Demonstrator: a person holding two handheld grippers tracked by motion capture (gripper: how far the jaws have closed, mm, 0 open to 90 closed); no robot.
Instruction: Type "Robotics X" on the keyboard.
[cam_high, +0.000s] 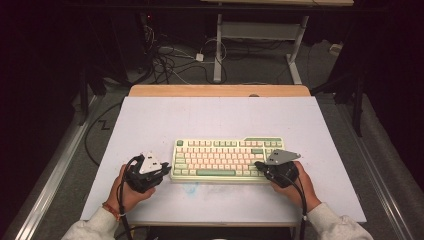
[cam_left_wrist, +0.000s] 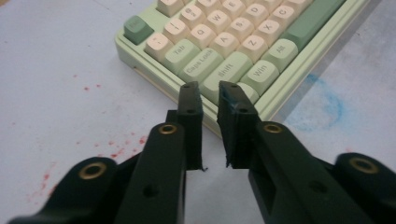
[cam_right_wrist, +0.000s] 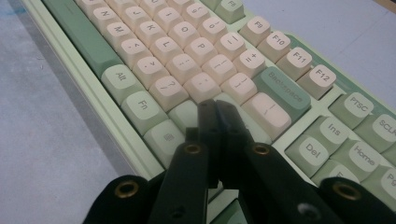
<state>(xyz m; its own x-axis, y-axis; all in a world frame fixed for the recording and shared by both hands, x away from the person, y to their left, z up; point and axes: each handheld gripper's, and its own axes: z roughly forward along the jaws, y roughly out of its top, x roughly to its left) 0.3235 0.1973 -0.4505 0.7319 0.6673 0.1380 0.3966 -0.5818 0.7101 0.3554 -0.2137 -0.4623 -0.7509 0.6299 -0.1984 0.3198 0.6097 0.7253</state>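
Green-and-cream mechanical keyboard (cam_high: 227, 159) lies flat at centre of white table mat (cam_high: 150, 125). Left gripper (cam_left_wrist: 211, 95) at keyboard's left corner by Shift key, jaws nearly closed, narrow gap, nothing held. Right gripper (cam_right_wrist: 218, 111) over right-hand keys, jaws together, empty.

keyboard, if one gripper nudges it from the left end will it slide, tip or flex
The keyboard lies flat and low on the smooth white table, so it would probably slide, not tip. Its thick one-piece case looks stiff and rather heavy. Pushed at one end by the left gripper, it may pivot; its raised keycaps could catch a jaw.
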